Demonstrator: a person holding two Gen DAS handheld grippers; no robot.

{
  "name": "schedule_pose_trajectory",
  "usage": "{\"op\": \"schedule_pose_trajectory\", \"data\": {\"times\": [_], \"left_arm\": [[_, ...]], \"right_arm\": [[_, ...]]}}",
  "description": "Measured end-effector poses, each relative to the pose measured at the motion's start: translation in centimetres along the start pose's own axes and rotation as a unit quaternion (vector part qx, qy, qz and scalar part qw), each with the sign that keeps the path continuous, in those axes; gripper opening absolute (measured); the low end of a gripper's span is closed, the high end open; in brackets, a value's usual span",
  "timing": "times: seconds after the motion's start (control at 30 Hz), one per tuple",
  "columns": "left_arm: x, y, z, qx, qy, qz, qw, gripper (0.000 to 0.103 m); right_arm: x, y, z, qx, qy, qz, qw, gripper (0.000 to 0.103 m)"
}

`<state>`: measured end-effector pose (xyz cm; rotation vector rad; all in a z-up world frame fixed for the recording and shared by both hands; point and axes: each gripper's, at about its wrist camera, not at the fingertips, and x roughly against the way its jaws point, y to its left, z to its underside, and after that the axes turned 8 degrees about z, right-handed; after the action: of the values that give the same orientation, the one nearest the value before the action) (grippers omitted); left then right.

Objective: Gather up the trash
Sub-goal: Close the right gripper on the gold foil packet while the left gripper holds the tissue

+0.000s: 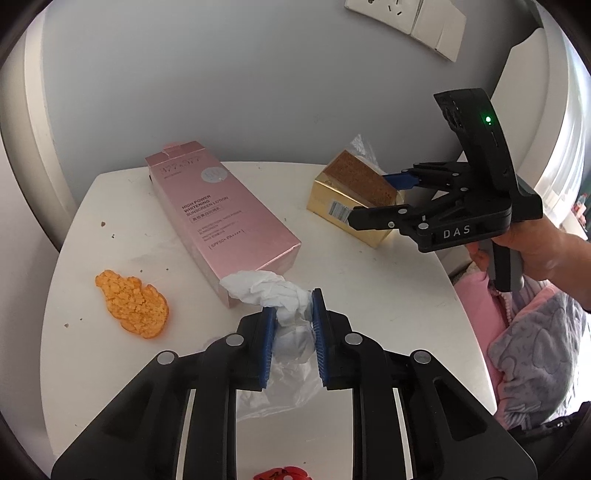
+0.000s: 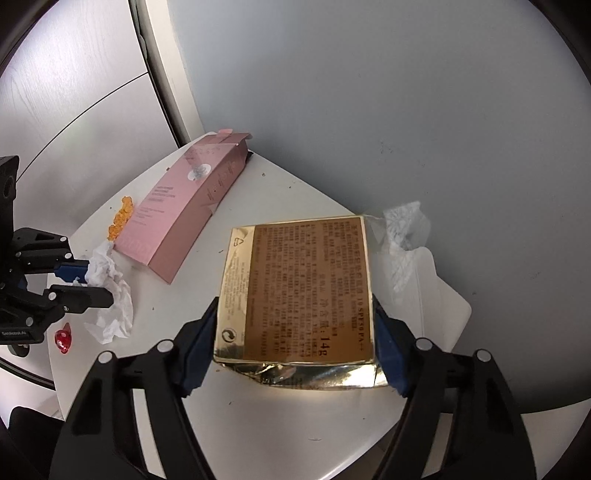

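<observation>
Two cartons lie on the white round table [image 1: 369, 280] I am working over, neither showing its contents. My right gripper [image 2: 295, 332] has its blue pads against both sides of the shiny gold cardboard box [image 2: 295, 288], which sits between the jaws with its printed brown panel facing up and its near end crumpled; the jaws are clamped on it. Beyond that box, past the right jaw, I see a crinkled clear plastic wrapper [image 2: 404, 230] at the table's far edge.

My left gripper [image 1: 293, 325] is pinching a crumpled white tissue [image 1: 266, 288], jaws drawn nearly together on the wad, with more tissue trailing out ahead of the fingertips. Just beyond those tips, touching the tissue, lies the long pink cardboard sunscreen lotion carton [image 1: 218, 218], flat on its side, its far flap open. Left of the left jaws I see a flat orange crumbly snack piece [image 1: 135, 304] resting on the tabletop, apart from the carton. Beneath the left gripper a small red glossy wrapper [image 2: 63, 339] lies near the table's near edge, along with a thin clear film [image 1: 280, 387] under the jaws.

Scattered brown crumbs dot the table. Behind it stands a pale grey wall [image 1: 221, 92] with a white socket plate [image 1: 406, 18] high up. A hand [image 1: 543, 254] grips the right tool's handle, beside pink and grey patterned fabric [image 1: 532, 339].
</observation>
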<state>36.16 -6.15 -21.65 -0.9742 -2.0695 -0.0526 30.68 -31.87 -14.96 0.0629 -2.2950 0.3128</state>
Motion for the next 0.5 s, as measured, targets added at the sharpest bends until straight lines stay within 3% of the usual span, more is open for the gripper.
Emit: {"op": "schedule_pose_trajectory", "data": {"times": [0.5], "left_arm": [[2.6, -1.3, -0.4, -0.002, -0.022, -0.005, 0.9997, 0.017]], "right_arm": [[3.8, 1.0, -0.4, 0.003, -0.027, -0.041, 0.999, 0.071]]}}
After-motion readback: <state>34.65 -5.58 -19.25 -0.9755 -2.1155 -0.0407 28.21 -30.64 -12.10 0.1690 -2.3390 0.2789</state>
